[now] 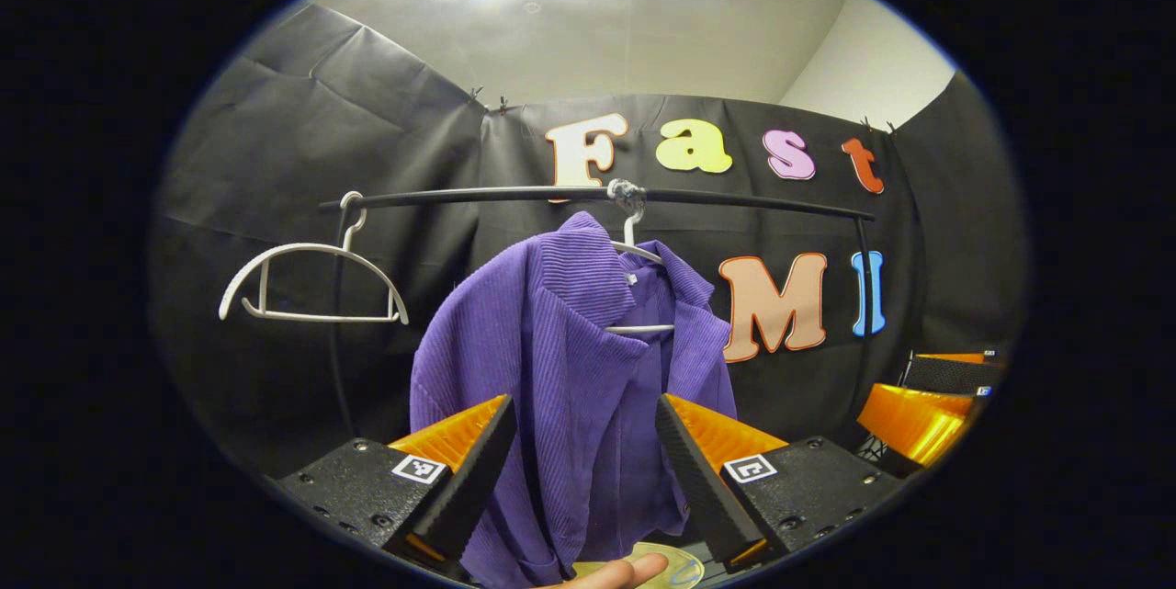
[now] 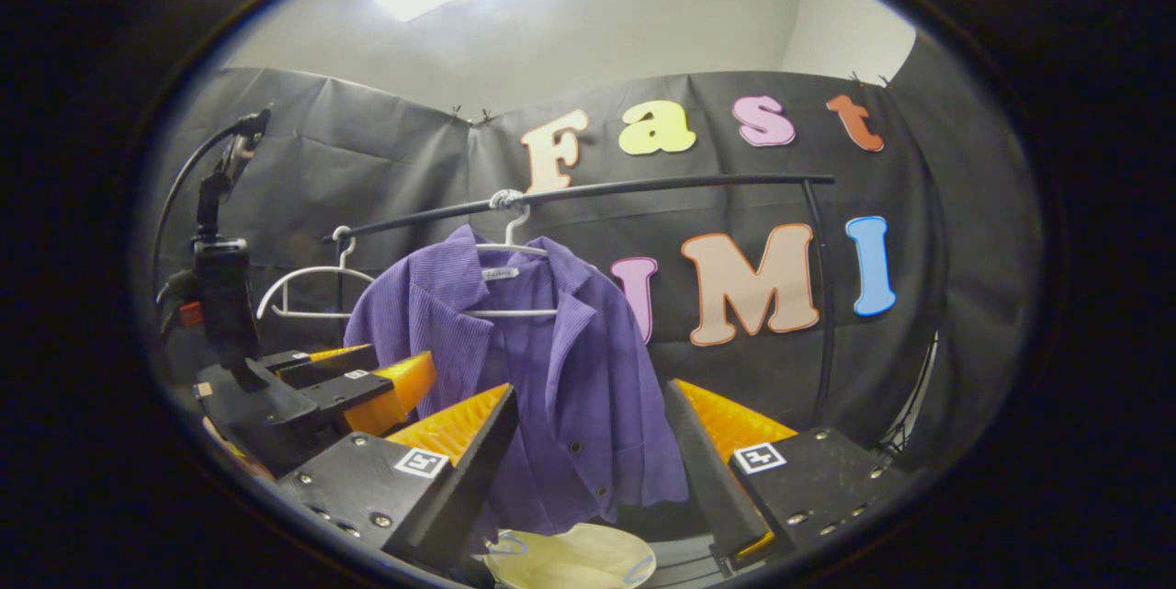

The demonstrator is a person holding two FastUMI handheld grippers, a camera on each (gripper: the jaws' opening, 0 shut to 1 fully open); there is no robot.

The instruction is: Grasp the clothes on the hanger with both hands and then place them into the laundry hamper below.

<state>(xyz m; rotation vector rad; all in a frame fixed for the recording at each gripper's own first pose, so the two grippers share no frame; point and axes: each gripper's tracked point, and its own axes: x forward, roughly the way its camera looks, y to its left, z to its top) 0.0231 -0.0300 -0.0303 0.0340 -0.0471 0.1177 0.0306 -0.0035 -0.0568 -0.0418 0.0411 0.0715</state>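
A purple corduroy shirt (image 1: pixel 570 359) (image 2: pixel 542 359) hangs on a white hanger (image 1: pixel 634 249) (image 2: pixel 514 244) from a black rail (image 1: pixel 735 200) (image 2: pixel 661 187). My left gripper (image 1: pixel 583 456) is open, its orange-and-black fingers (image 1: pixel 478 460) framing the shirt's lower half without touching it; a fingertip of a hand (image 1: pixel 625 573) shows below. My right gripper (image 2: pixel 593 451) is open too, a little way in front of the shirt. The left gripper (image 2: pixel 354 382) also appears at the left of the right gripper view. The pale hamper rim (image 2: pixel 574 557) (image 1: pixel 675 561) lies below the shirt.
An empty white hanger (image 1: pixel 308 286) (image 2: pixel 308 290) hangs on the rail to the left. A vertical black post (image 2: pixel 820 295) carries the rail's right end. A camera stand (image 2: pixel 216 267) rises at the far left. The right gripper (image 1: pixel 928 410) sits at the left gripper view's right edge.
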